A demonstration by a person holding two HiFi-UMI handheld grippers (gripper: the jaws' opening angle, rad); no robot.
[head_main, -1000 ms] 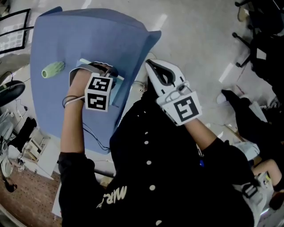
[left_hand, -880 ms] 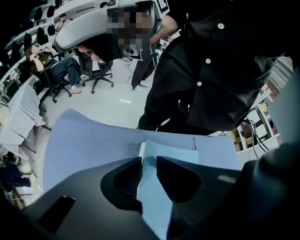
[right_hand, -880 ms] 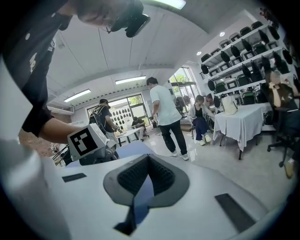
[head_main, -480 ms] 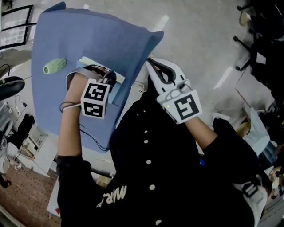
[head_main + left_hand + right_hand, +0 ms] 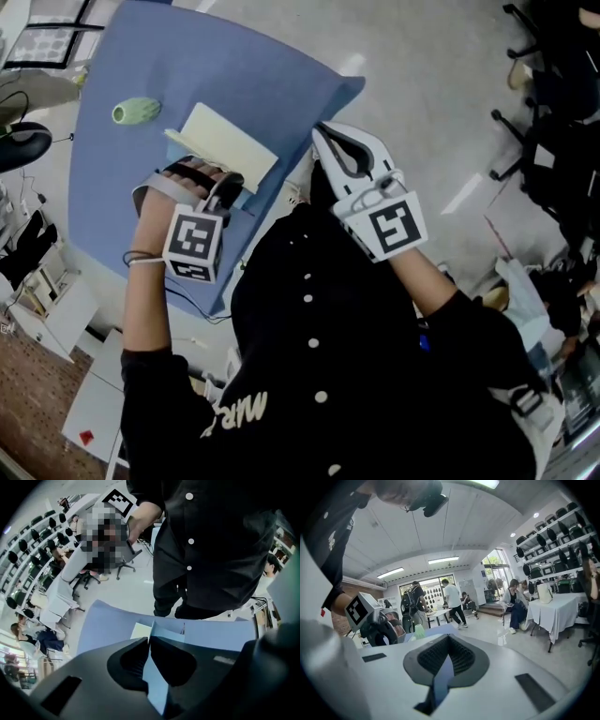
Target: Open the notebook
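The notebook (image 5: 225,141) lies on the blue-covered table (image 5: 141,56), its cream inner page exposed. Its light-blue cover (image 5: 166,630) stands raised on edge between the pads of my left gripper (image 5: 150,641), whose jaws are closing on it. In the head view my left gripper (image 5: 230,187) points steeply down at the notebook's near edge, with the fingertips hidden under the hand. My white right gripper (image 5: 321,133) hovers off the table's right edge, apart from the notebook. Its jaws stand together, with nothing between them (image 5: 448,639).
A ribbed green object (image 5: 136,111) lies on the cloth to the left of the notebook. The table's right edge runs close to my right gripper. Beyond it are bare floor, office chairs (image 5: 534,141), other tables and people (image 5: 452,599).
My left gripper has pinched the light-blue cover and risen toward me with it, exposing the cream page. The right gripper has shifted only slightly.
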